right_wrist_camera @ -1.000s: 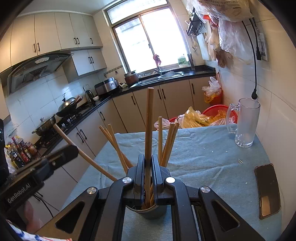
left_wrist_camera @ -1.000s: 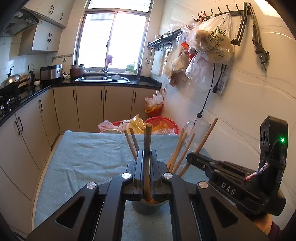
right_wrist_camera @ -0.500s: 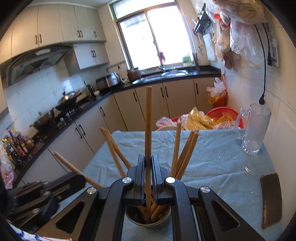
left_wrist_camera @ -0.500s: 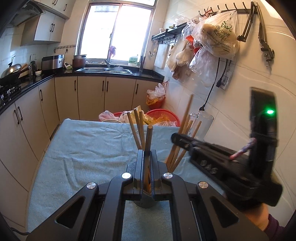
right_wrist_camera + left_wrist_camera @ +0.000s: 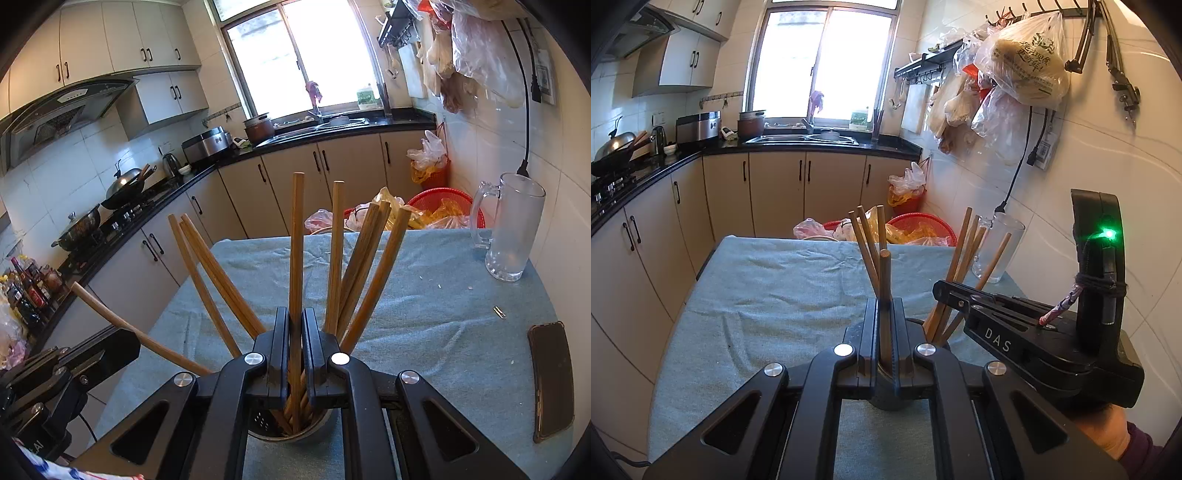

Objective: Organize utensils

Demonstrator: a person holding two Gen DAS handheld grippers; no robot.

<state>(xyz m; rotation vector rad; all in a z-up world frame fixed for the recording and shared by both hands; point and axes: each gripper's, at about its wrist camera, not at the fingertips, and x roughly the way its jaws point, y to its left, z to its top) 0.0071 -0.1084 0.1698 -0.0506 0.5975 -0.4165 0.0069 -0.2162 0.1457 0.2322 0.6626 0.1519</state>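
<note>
Left gripper point(image 5: 885, 332) has its fingers point(image 5: 868, 332) closed narrow on 1 wooden chopstick point(image 5: 884, 291), held near upright; the stick's lower end goes down into the grey utensil holder point(image 5: 886, 400) right below the fingers. In the right wrist view this same stick leans out of the holder toward 9 o'clock, w/ the left gripper's tip point(image 5: 114, 345) clamped round it.

Right gripper point(image 5: 295, 350) also has fingers point(image 5: 279, 350) pinched narrow on a 2nd chopstick point(image 5: 296, 240), standing vertical, bottom end inside the holder point(image 5: 295, 428). Seen from the left wrist cam, the right gripper point(image 5: 945, 290) comes in from 3 o'clock, reaching into the bundle; its green LED point(image 5: 1108, 233) is lit.

Rest of the chopsticks point(image 5: 354, 266) fan out of the holder: a group of approx 3 leaning to 11 o'clock, approx 4 or 5 leaning to 1 o'clock. The holder sits on the desk point(image 5: 424, 302), covered w/ a teal cloth, close to the near edge.

At 2 o'clock in the right wrist view a clear glass mug point(image 5: 511, 229) stands upright by the tiled wall, well apart from the holder. A phone point(image 5: 552, 380) lies flat at 4 o'clock near the desk's right edge. Beyond the desk's far edge: a red basket point(image 5: 443, 201) w/ plastic bags.
</note>
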